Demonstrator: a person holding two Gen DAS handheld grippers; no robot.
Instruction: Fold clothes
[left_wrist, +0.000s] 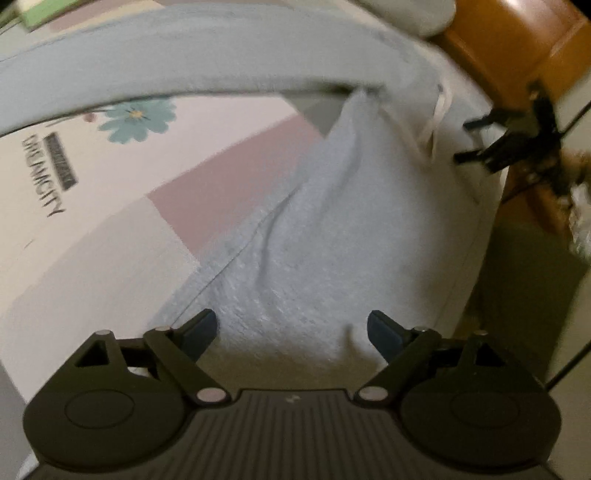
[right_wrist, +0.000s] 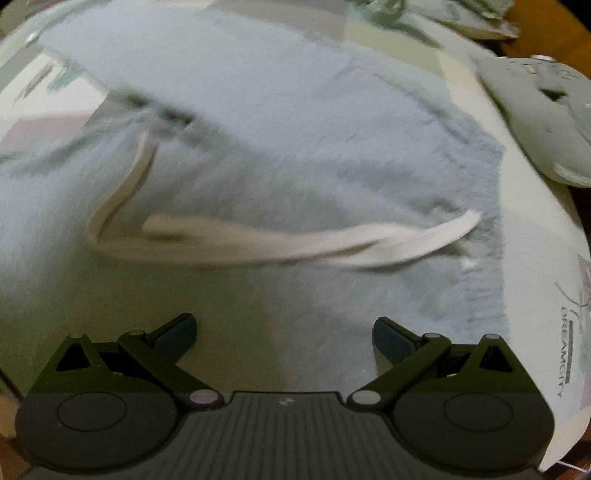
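Hovering wide-jawed and empty, left hand-held gripper (left_wrist: 291, 328) and right hand-held gripper (right_wrist: 284, 332), just above pale blue fleece drawstring trousers (right_wrist: 280, 147). Sprawling beyond across patterned pink-and-white bed sheet (left_wrist: 110, 192), white flat drawstring (right_wrist: 295, 240) trailing loose. Seemingly barely beginning: folding mostly remaining.

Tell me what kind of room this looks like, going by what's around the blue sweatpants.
Probably a bedroom. The sweatpants lie on a printed bedsheet with a flower and lettering, more crumpled clothes sit at its edge, and orange wooden furniture stands just beyond.
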